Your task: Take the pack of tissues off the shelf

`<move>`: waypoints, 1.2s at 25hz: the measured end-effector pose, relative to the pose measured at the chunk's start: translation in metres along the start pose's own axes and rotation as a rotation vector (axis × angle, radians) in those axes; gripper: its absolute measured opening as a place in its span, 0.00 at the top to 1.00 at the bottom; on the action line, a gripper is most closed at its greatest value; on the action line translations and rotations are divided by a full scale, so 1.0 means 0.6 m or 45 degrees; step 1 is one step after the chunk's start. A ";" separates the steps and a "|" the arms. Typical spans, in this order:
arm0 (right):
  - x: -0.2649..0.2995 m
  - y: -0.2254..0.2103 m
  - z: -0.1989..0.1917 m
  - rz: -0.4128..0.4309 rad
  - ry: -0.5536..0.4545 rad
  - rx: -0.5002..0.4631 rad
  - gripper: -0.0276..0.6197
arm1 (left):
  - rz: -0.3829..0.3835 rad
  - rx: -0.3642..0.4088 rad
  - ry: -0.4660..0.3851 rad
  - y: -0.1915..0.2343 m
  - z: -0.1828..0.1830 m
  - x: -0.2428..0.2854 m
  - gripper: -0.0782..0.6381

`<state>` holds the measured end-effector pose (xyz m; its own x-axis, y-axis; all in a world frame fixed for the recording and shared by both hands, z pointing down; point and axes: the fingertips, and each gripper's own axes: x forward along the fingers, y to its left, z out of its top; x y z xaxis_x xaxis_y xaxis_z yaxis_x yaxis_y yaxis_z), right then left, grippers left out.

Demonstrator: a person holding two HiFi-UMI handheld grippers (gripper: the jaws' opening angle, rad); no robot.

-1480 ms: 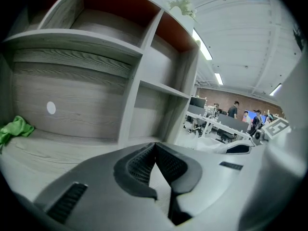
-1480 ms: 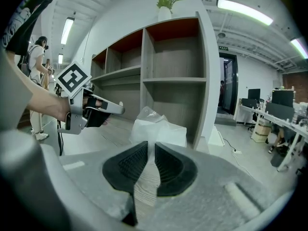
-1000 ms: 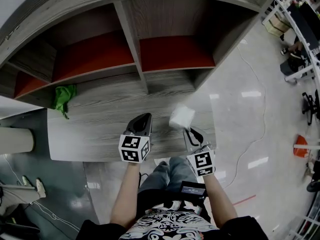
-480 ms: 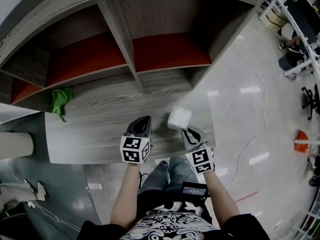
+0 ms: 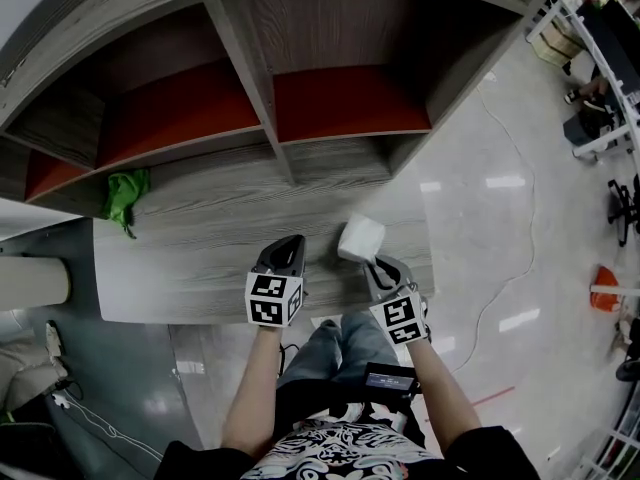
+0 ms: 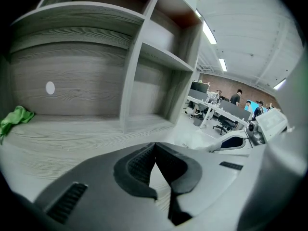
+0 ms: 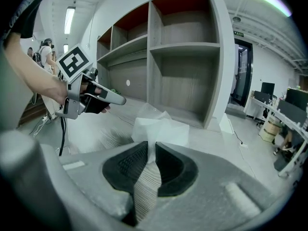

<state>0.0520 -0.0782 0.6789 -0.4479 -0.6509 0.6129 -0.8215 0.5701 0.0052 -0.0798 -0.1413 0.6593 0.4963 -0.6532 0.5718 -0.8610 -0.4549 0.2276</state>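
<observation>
The pack of tissues (image 5: 361, 237) is pinched at its near edge by the narrowly set jaws of the right gripper (image 5: 373, 261), over the shelf unit's base board (image 5: 190, 258) at 5 o'clock, near the front and right edges. The left gripper (image 5: 289, 241), jaws closed tip to tip on nothing, is held at the pack's 9 o'clock. A green cloth (image 5: 124, 192) lies well apart at the board's 9 o'clock end, and open floor (image 5: 480, 228) is seen at 3 o'clock.

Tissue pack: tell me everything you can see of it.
The small white tissue pack, wrapped in crinkly clear plastic, looks soft and roughly blocky. The right gripper's tongs are pinched on the near edge of its wrap. It is outside the red-backed shelf compartments, over the right end of the grey wood-grain ledge. Whether it touches the ledge cannot be told.
</observation>
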 end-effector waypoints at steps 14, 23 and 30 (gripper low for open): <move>0.009 0.006 -0.042 0.111 0.151 0.107 0.82 | -0.004 -0.018 0.003 -0.010 0.002 0.003 0.88; -0.003 0.000 -0.046 0.089 0.142 0.190 0.72 | -0.014 -0.017 -0.007 -0.020 0.009 0.003 0.88; -0.019 -0.018 -0.024 0.040 0.064 0.229 0.72 | 0.006 0.008 -0.059 -0.019 0.026 -0.009 0.88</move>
<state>0.0712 -0.0697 0.6832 -0.4599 -0.6057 0.6493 -0.8592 0.4883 -0.1530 -0.0706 -0.1421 0.6413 0.4967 -0.6826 0.5360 -0.8629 -0.4550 0.2201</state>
